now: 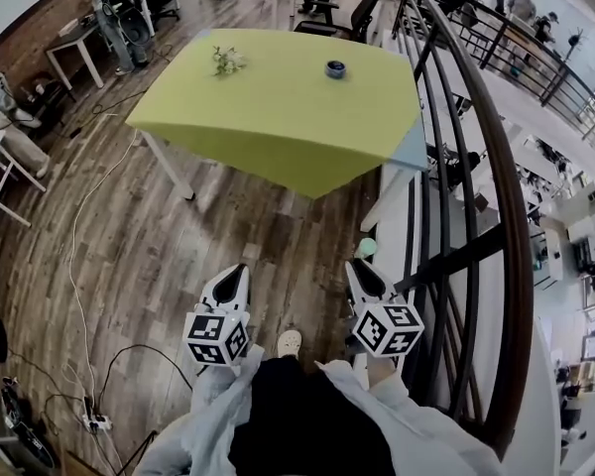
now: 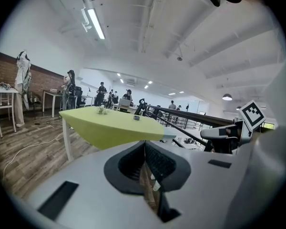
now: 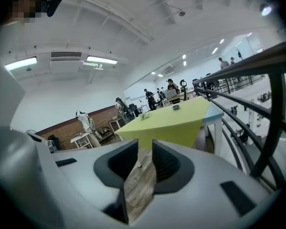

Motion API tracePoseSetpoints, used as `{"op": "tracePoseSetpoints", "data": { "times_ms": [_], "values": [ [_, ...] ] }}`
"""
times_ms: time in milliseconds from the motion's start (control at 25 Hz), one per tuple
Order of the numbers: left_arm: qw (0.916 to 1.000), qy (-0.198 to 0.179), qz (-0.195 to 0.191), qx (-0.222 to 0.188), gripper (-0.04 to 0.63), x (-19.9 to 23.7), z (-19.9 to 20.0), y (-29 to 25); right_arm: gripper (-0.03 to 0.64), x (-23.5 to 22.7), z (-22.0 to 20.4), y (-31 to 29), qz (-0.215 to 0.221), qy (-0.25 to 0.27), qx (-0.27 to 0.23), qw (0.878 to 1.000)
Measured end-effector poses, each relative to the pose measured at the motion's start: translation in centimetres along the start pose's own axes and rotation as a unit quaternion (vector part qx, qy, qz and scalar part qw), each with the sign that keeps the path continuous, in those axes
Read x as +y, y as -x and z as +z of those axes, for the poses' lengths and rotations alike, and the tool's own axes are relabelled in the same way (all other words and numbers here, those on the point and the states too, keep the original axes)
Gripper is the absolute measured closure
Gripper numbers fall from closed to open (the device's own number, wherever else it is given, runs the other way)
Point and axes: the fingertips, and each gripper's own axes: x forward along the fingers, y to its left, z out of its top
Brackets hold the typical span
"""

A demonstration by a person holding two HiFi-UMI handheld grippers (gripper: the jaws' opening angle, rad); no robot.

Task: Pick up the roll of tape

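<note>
Where the tape lay: the tape sat on the far right part of the green table, well apart from both grippers, with bare wood floor between.
Direction from grippers: straight ahead and higher up; in the head view it stood almost in line with the right gripper and to the right of the left gripper.
Right gripper view: the tape showed as a small dark ring above and a little right of the jaw gap.
Left gripper view: the tape showed close above the line of the jaws, far off.
Axis of roll: it appeared to lie flat with its hole upward; it was too small to be sure.
Right gripper state: its jaws stood a narrow way apart, floor showing through the gap, with nothing between them.
Left gripper state: its jaws met at the tips and held nothing.
Nearer hand: the right, by a small margin, and the one already parted, as judged from the head view.
Neighbours: a small sprig lay on the table left of the tape, apart from it; a dark railing ran close along the right side.
Coming move: judged to be a long approach to the table before any grasp.
</note>
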Motion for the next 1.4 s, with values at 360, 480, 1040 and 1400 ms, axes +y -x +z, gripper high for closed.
{"op": "tracePoseSetpoints", "data": {
  "times_ms": [360,480,1040,1400],
  "values": [
    [1.0,0.001,-0.005,0.008,0.578,2.2,0.7,-2.8,0.416,-0.4,0.9,-3.1,-0.007,-0.017,-0.008,1.0],
    [0.9998,-0.002,-0.013,0.015,0.578,2.3,0.5,-3.2,0.416,-0.7,0.3,-3.3,-0.01,-0.022,0.0,1.0],
    [0.9995,0.006,-0.017,0.028,0.578,3.0,0.5,-6.0,0.419,-2.0,1.6,-5.5,-0.023,-0.022,0.009,0.999],
    [0.9995,0.006,0.003,0.031,0.578,4.7,1.4,-9.9,0.419,-4.2,3.3,-10.2,-0.013,-0.022,0.019,0.999]
  ]
}}
